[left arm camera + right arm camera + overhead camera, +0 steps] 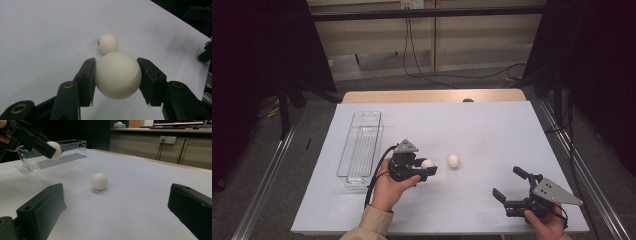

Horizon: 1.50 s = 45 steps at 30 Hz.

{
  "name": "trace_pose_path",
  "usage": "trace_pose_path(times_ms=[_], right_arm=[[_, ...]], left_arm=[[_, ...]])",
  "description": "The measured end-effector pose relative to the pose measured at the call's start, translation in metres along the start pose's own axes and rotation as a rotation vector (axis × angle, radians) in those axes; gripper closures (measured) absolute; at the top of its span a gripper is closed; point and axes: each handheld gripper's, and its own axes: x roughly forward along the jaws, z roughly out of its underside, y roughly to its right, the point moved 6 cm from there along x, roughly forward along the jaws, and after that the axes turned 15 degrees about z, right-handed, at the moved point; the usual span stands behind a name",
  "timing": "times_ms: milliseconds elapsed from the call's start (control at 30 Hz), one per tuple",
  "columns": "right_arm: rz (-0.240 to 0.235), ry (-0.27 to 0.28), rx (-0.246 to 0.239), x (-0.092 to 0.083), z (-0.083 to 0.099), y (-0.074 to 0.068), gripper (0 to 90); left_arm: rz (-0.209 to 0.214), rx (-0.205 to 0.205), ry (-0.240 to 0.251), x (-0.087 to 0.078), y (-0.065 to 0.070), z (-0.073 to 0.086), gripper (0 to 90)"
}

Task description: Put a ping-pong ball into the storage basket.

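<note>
My left gripper is shut on a white ball, held a little above the table; in the left gripper view both pads press the held ball from its sides. A second white ball lies on the white table just to the right of it, seen beyond the held one as the loose ball and in the right gripper view as the loose ball. My right gripper stands open near the table's front right, jaws wide apart, nothing between them. Far off there is the left gripper with its held ball.
A clear plastic bin stands lengthwise at the table's left, seen as the clear bin behind the left gripper. The white sheet covers the table. Black cables trail on the floor beyond the far edge.
</note>
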Motion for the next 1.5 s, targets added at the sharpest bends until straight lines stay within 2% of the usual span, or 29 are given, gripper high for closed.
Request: trace_pose_path(times_ms=[533, 1000, 1500], right_arm=[[-0.002, 0.0, 0.0, 0.0, 0.0, 0.0, 0.7], [-0.002, 0.0, 0.0, 0.0, 0.0, 0.0, 0.7], [0.004, 0.004, 0.005, -0.001, 0.0, 0.001, 0.7]], left_arm=[[-0.034, -0.007, 0.018, -0.007, -0.005, -0.007, 51.0], [-0.081, 0.018, 0.016, -0.01, -0.009, -0.011, 51.0], [-0.1, 0.011, 0.034, -0.02, -0.015, -0.012, 51.0]])
